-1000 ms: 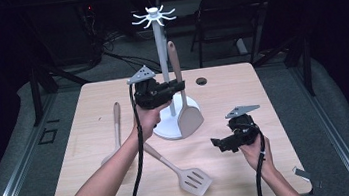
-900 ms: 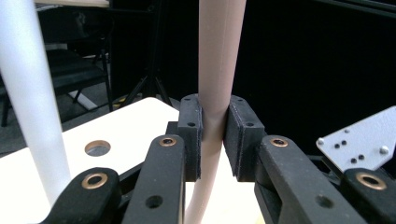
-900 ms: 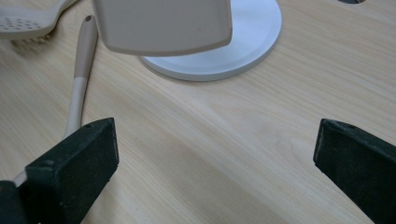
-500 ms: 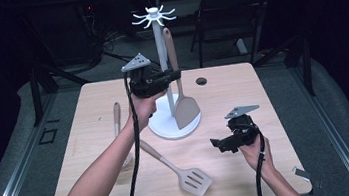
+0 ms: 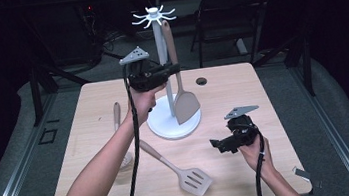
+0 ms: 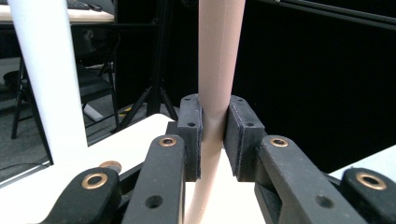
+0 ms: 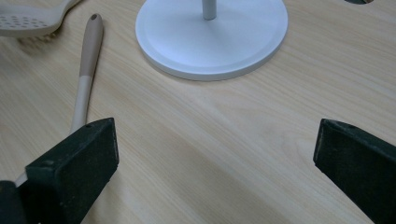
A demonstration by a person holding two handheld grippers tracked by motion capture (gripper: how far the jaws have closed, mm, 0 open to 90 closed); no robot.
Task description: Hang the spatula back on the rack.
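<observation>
My left gripper is shut on the handle of a beige solid spatula, held upright in the air beside the white hanging rack. The handle's top reaches up near the rack's hooks, and the blade hangs over the rack's round base. In the left gripper view both pads press on the beige handle, with the white pole at left. My right gripper stands open low over the table, nothing between its jaws.
A slotted spatula lies on the table near the front, its two-tone handle toward the rack's base. A perforated spoon lies left of it, its handle behind my left forearm. A dark grommet sits at the back.
My left gripper has lifted the beige spatula higher and set it more upright, so its handle top now stands near the rack's hooks. The right gripper has stayed still.
</observation>
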